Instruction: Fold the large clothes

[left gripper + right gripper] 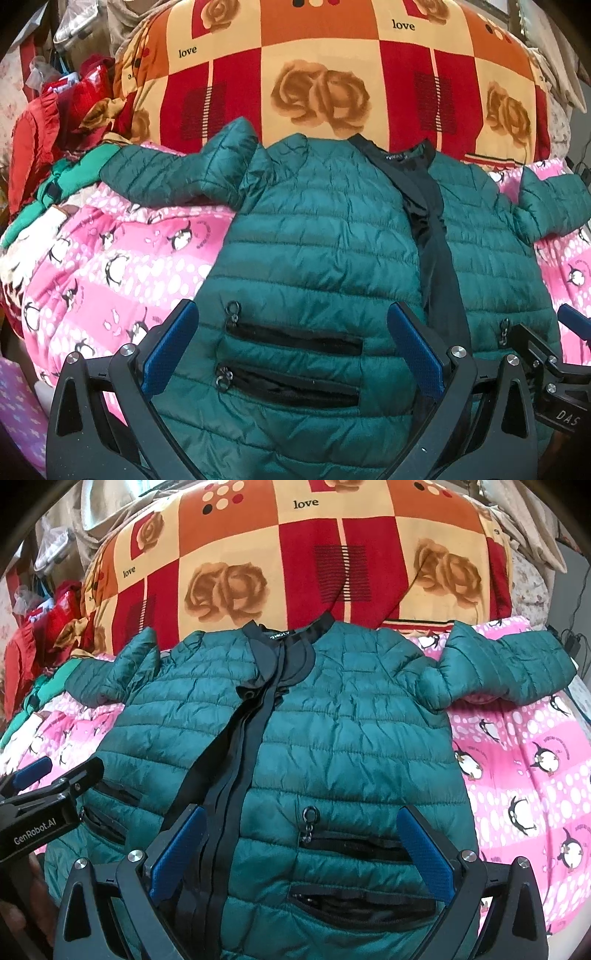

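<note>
A dark green quilted jacket (325,236) lies spread out front-up on a pink penguin-print blanket, black zipper band down its middle, both sleeves out to the sides. My left gripper (291,325) hovers open over the jacket's left pockets near the hem. The same jacket (351,731) fills the right wrist view, where my right gripper (303,830) stands open above the right-hand pockets. Nothing sits between either pair of blue pads. The left gripper's body shows at the left edge of the right wrist view.
A pink penguin blanket (517,768) covers the surface under the jacket. Behind it rises an orange-and-red rose-print quilt (332,74). Red and green clothes (40,147) are piled at the far left, with bags behind them.
</note>
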`<state>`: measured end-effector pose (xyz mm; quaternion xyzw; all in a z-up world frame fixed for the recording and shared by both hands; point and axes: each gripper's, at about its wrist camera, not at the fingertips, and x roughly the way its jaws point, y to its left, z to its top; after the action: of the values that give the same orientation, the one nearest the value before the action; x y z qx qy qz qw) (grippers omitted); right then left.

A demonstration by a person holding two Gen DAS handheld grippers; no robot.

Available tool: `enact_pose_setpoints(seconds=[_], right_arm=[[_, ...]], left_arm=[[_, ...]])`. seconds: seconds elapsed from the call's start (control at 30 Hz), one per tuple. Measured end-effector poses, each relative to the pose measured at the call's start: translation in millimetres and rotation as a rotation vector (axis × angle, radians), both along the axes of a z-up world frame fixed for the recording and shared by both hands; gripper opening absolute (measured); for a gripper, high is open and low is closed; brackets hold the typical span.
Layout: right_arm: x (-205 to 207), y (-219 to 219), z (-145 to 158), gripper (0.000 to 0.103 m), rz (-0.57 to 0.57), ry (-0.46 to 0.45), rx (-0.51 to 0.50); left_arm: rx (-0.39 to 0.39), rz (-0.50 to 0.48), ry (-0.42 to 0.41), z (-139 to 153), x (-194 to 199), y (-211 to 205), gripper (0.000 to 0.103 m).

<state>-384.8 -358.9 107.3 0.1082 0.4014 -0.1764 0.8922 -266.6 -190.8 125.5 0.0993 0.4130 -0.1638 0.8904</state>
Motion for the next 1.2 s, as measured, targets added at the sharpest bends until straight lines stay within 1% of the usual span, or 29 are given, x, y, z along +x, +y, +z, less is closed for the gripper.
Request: enact_pose_setpoints(seconds=[0.33,0.5,0.77,0.97,1.2], right_arm=[[11.8,-10.2,5.7,0.103,-0.014,-0.014,0.005],[19.1,-12.6,9.6,0.103,-0.02,-0.018,-0.011],[26.3,-17.7,14.6,0.103,-0.048,-0.029,-0.021],[27.6,-21.9,15.1,0.103,-0.072,-0.029,-0.023],[28.7,-29.5,13.0,0.103,-0.095,-0.023,-0.002]], left_arm=[[-0.005,0.002,-0.016,12.0,13.1,-7.6,0.102],[-0.007,-0.001,-0.02,15.8,18.4,-13.3,0.103],[-0.028,-0.005,-0.006,18.1,25.6,-20.9,0.103],[-0.055,-0.004,0.024,18.0,30.9,-26.2,0.102],[-0.041,-0.009,0.022,15.7,30.2,-30.9,0.102]])
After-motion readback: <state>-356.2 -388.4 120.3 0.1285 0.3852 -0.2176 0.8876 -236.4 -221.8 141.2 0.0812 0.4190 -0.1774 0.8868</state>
